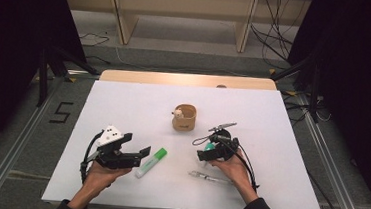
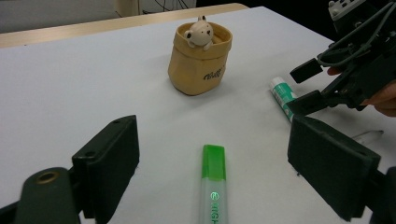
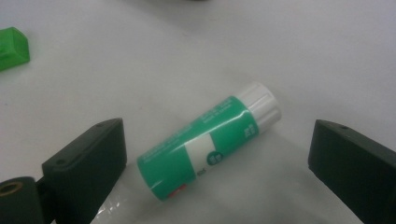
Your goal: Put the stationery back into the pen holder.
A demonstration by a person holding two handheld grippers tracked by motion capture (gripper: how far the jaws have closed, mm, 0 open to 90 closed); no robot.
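— Plastic, mostly; what are you hovering over?

— My right gripper (image 3: 217,163) stands spread wide over one glue stick (image 3: 209,144); smooth green cylinder, white ribbed cap, a white band on its label; it lies flat on the matte white table cover (image 1: 123,104), between my jaws but touching neither.

— And the other hand?

— My left gripper (image 2: 212,163) is released as well, jaws well apart; one highlighter (image 2: 213,186) lies between them, pointing away from me; translucent bright green cap with squared edges, pale barrel with green lettering; nothing grips it.

— How many things on the cover in all?

— Four that I can count from the high view; the highlighter near my left gripper, the glue stick under my right, one slim clear pen (image 1: 210,177) lying just beside my right hand (image 1: 236,171), and one tan pen holder (image 1: 184,117) standing upright at the middle.

— What is the holder like?

— Soft-looking, shaped like a rolled paper bag with a folded rim; dark writing on its front; one small white bear figure (image 2: 199,33) peeks over its edge.

— Jaw pads?

— Flat black blocks, two on each gripper.
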